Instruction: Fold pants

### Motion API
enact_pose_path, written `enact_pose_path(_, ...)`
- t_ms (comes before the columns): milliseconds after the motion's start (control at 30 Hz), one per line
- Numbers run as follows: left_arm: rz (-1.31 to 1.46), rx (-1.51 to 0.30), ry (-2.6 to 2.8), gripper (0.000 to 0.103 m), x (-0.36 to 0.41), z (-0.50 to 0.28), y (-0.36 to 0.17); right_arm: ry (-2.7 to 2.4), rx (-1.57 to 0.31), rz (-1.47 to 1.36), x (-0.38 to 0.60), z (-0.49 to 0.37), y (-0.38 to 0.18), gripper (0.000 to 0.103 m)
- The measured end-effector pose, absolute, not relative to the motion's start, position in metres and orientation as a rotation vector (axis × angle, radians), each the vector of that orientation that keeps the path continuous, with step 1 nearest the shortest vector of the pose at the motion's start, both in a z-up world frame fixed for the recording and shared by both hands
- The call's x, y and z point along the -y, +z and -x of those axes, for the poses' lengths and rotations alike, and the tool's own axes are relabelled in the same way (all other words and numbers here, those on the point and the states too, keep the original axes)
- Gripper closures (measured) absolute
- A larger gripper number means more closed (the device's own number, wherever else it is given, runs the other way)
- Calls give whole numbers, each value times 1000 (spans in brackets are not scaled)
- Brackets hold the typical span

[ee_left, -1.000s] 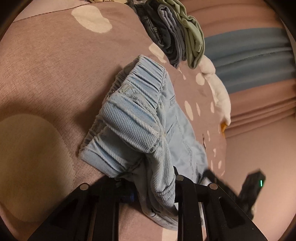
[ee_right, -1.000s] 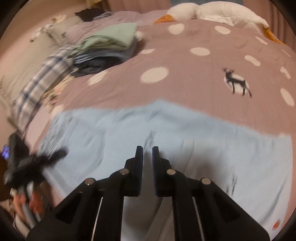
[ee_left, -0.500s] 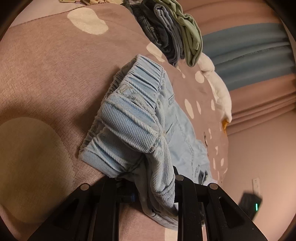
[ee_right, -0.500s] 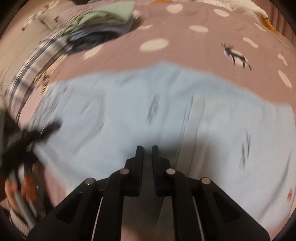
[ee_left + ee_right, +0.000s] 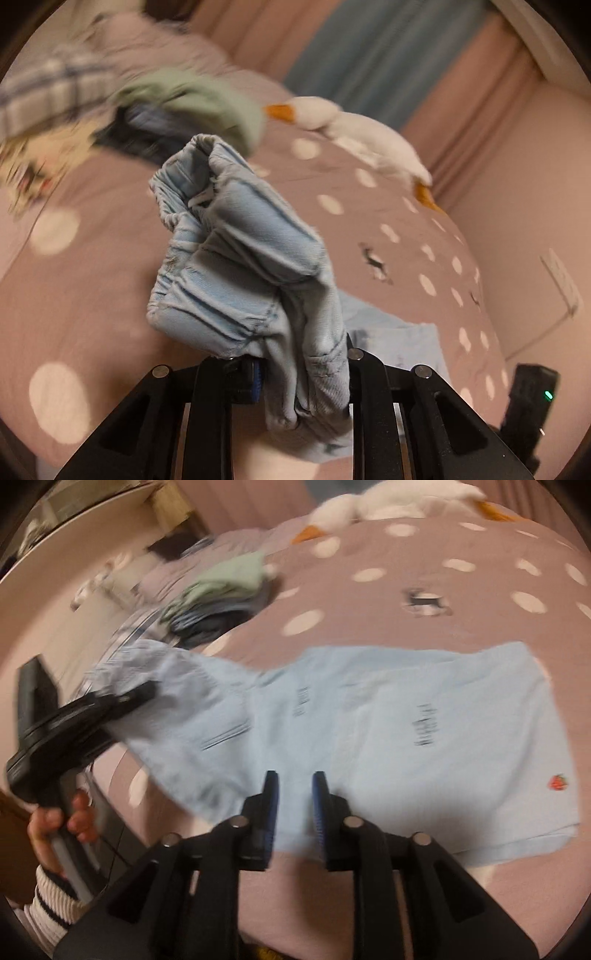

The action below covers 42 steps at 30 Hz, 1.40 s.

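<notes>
Light-blue pants (image 5: 406, 731) lie spread across the pink dotted bedspread (image 5: 480, 572), with a small red strawberry mark near the right end. My left gripper (image 5: 301, 365) holds the bunched elastic waistband (image 5: 236, 266) up off the bed, and its jaws are closing on the cloth. In the right wrist view the left gripper (image 5: 144, 692) lifts the pants' left end, held by a hand (image 5: 62, 823) in a striped sleeve. My right gripper (image 5: 295, 779) hovers over the pants' near edge. Its jaws are opening and nothing is between them.
A stack of folded clothes (image 5: 221, 590) with a green piece on top sits at the back left of the bed. A white goose plush (image 5: 351, 129) lies along the far side. Plaid cloth (image 5: 44, 92) lies left of the stack. Curtains and a wall are behind.
My left gripper has risen and rolled, lifting the waistband off the bed. My right gripper has drawn back to the pants' near edge and its jaws have parted.
</notes>
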<state>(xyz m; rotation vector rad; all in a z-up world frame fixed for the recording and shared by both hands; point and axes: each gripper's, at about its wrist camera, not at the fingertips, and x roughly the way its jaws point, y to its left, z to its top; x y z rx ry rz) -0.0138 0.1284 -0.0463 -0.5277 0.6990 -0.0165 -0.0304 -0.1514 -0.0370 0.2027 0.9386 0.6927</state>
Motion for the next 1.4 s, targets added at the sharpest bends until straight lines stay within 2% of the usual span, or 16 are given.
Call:
enact_pose_path(100,446,-702,-65,82,-96,-1,-35,642,-980,-330,179,16,-53,80)
enact_pose_path(167,397,-726,-109,82,-72,-13,-33,621,-1003,-442,195,8,-64,74)
enact_pose_path(233,349,-759,-156,82,-49,-22,-38,600,-1024,-599,213,0,-77,59)
enact_pose_path(367,255,-852,-218,81,1,-42,-61,604,-1023,-900,240,-9,-97,58)
enact_pose_path(433,188,-921,-224,78,25,-52,-82,637,-999,-1081,250,-11,-107,48)
enact_pose_path(600,7,-979,-219,62,60,-56,-106,671,-995,-1238,251,-13,-113,33)
enact_pose_path(633,-33,-974,-226,51,64,-54,-106,675,-996,-1232,249,-14,-111,30)
enact_pose_path(667,-37,-978,-254,32,66,-52,-105,680,-1003,-1217,248,-15,-110,28)
enact_pose_path(733,-4,-972,-306,21,64,-46,-102,672,-1027,-1170,239,-16,-104,28)
enact_pose_path(867,20,-946,-303,21,54,-34,-89,674,-1065,-1078,240,-19,-97,28)
enact_pose_path(967,100,-927,-315,21,32,-17,-79,683,-1103,-957,228,-26,-95,37)
enact_pose_path(1033,153,-919,-290,21,13,-9,-74,687,-1107,-886,223,-27,-94,57)
enact_pose_path(1067,184,-917,-266,21,0,-4,-73,682,-1099,-861,222,-28,-94,59)
enact_pose_path(1133,255,-924,-196,21,-30,5,-74,675,-1071,-811,221,-26,-92,72)
enact_pose_path(1233,324,-940,-127,21,-57,11,-80,679,-1042,-772,228,-22,-87,77)
enact_pose_path(1400,389,-975,-64,21,-82,20,-91,648,-902,-785,268,-24,-56,78)
